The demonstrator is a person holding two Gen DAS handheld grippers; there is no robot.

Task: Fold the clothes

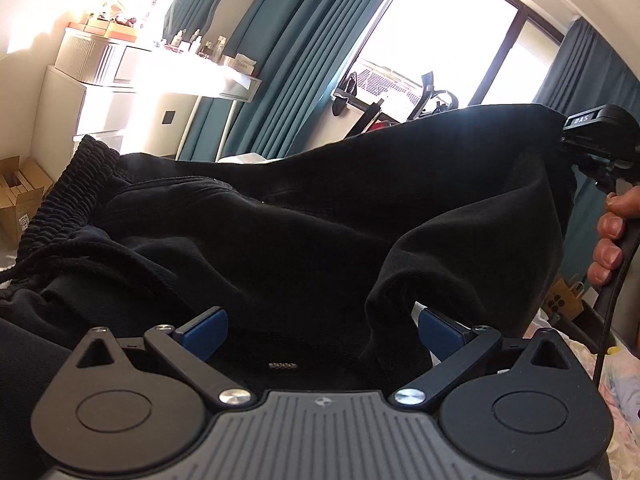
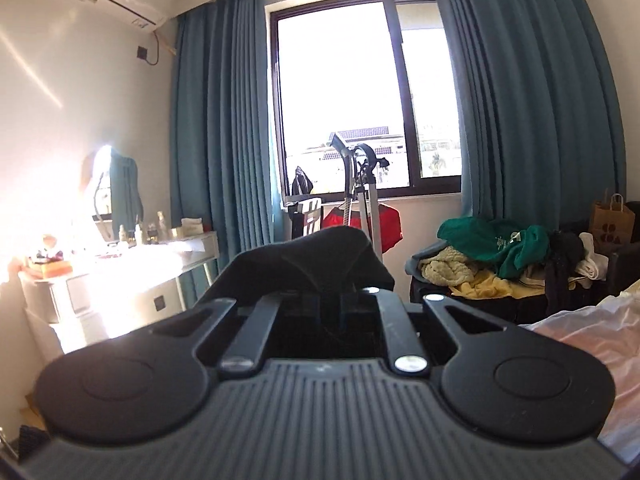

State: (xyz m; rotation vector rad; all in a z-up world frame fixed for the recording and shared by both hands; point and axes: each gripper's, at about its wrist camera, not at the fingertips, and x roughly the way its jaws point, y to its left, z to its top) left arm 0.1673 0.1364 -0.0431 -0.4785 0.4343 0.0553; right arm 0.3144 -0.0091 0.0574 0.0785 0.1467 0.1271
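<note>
A black garment point(image 1: 304, 216) with a ribbed elastic waistband point(image 1: 76, 184) fills the left wrist view, stretched toward the upper right. My left gripper point(image 1: 320, 332) is open, its blue pads point(image 1: 208, 330) wide apart, with black cloth lying between and over them. My right gripper point(image 1: 568, 140) shows in the same view at the upper right, holding the garment's far corner up. In the right wrist view my right gripper point(image 2: 329, 300) is shut on a bunched fold of the black garment point(image 2: 320, 252), lifted in the air.
A white dressing table point(image 2: 160, 256) with bottles and a mirror stands left. Teal curtains point(image 2: 520, 100) frame the window. A pile of clothes point(image 2: 504, 252) lies on a dark chair at right. A bed with light sheets point(image 2: 592, 328) is at lower right. Cardboard boxes point(image 1: 20, 196) sit on the floor.
</note>
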